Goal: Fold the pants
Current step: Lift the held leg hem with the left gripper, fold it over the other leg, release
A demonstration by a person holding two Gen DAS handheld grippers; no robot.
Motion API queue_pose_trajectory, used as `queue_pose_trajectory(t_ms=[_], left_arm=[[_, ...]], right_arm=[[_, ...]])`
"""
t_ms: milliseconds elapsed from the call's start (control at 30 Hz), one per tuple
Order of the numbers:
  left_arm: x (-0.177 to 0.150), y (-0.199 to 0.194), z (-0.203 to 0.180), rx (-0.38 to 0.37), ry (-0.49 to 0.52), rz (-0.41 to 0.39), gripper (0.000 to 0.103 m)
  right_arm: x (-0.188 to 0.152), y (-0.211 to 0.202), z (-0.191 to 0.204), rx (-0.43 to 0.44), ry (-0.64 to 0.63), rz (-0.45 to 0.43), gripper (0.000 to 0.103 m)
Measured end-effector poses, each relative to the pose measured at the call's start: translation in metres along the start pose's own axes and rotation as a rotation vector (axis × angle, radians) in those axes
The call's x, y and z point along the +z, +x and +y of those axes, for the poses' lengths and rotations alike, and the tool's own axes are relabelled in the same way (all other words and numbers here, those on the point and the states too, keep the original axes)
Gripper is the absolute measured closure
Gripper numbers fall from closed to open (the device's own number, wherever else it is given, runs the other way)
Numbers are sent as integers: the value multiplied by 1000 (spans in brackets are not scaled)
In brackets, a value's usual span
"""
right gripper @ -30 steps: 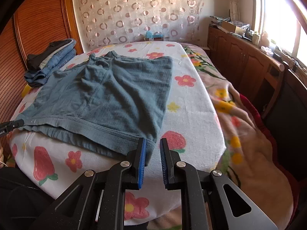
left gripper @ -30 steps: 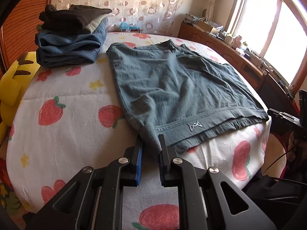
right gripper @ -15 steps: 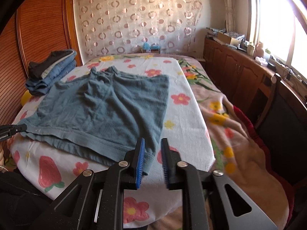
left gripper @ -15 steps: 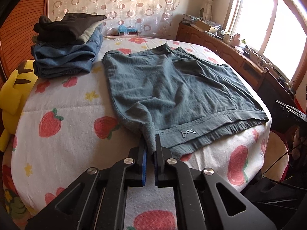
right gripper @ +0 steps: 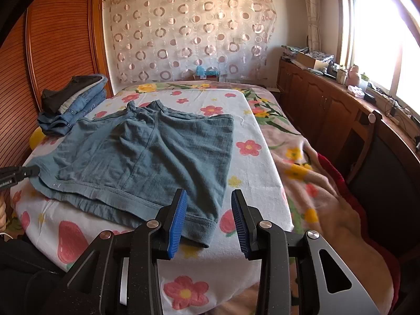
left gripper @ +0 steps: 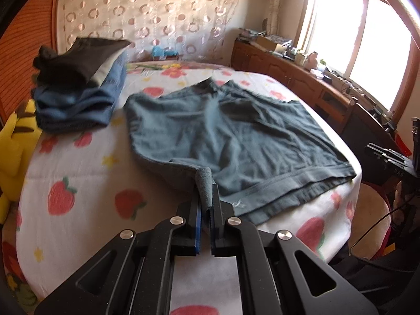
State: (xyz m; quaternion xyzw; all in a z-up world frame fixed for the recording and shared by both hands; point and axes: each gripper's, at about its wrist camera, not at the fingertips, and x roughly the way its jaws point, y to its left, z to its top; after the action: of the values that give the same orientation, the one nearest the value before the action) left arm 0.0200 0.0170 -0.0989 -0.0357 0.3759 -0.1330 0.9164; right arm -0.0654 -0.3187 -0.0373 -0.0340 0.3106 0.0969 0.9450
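A pair of grey-blue shorts (left gripper: 236, 141) lies spread flat on the flowered bed cover (left gripper: 78, 173), waistband toward me. My left gripper (left gripper: 206, 197) is shut on the near left corner of the waistband and lifts it a little off the bed. In the right wrist view the shorts (right gripper: 147, 157) lie ahead and to the left. My right gripper (right gripper: 208, 204) is open, its jaws wide apart just above the shorts' near right corner, not touching it. The left gripper's tip (right gripper: 18, 174) shows at the far left edge.
A stack of folded jeans and dark clothes (left gripper: 78, 89) sits at the back left of the bed, also in the right wrist view (right gripper: 73, 105). A yellow plush toy (left gripper: 13, 141) lies at the left. A wooden cabinet (right gripper: 328, 105) and window run along the right.
My left gripper has closed on the waistband corner and raised it. My right gripper has opened wide and pulled back from the shorts' right corner.
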Motion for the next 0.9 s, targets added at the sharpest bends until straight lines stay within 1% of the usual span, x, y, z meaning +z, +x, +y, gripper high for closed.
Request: queue_pose_trajectory(t_ms=[133,200,233,400,633,900], left_arm=[[13,-1,-13,-28,31,-24,98],[19,1,-20,-42,48,-31,98],[24,2,-26,-52,66,-39,98],[45,8,-50,-103,123,-65,98],[79,18,-96,-191,216,-95,98],[98,26,-134,-270,268,-90,98]], right_arm=[[1,0,0,2,3,1,66],[2,0,-1,1,3,-1,59],[2,1,-1,0,4,-2,58],[6,1,0,-3,11,-9,58],[11,1,-1,-9,19,-25,58],[13,4,-3,-15,27,-25,58]])
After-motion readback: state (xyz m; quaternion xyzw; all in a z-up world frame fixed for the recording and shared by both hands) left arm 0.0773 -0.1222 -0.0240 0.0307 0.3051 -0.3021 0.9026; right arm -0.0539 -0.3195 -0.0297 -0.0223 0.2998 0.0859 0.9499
